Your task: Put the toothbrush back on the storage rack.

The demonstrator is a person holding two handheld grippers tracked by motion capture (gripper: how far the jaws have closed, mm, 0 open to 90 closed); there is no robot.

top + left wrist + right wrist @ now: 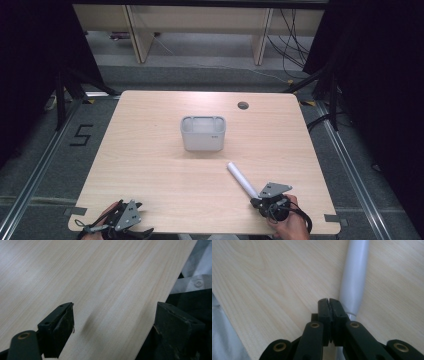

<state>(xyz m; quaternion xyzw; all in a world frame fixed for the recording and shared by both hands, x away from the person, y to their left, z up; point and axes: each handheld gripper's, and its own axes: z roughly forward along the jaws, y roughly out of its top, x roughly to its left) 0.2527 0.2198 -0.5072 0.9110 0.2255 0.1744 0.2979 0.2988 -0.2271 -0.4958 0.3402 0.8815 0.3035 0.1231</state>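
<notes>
A pale wooden surface (150, 165) carried a grey open-topped bin (203, 133) near its middle and a white tube (242, 179) lying flat in front of the bin and to the right, angled from upper left to lower right. The tube's near end ran in under the right hand-held gripper (261, 198), held in a hand (290, 225) at the surface's near right edge. In the right gripper view the right hand-held gripper (329, 301) was clenched, its two black jaws pressed together with nothing between them, and the tube (355, 277) lay just beside them on the right of that view, stretching away from the tips; it seemed to touch the side of the nearer jaw, though the angle left that uncertain. The left hand-held gripper (122, 220) sat at the near left corner, well apart from the tube and bin. In the left gripper view the left hand-held gripper (115, 315) was released, jaws spread wide over bare wood (100, 277) at the surface's edge.
</notes>
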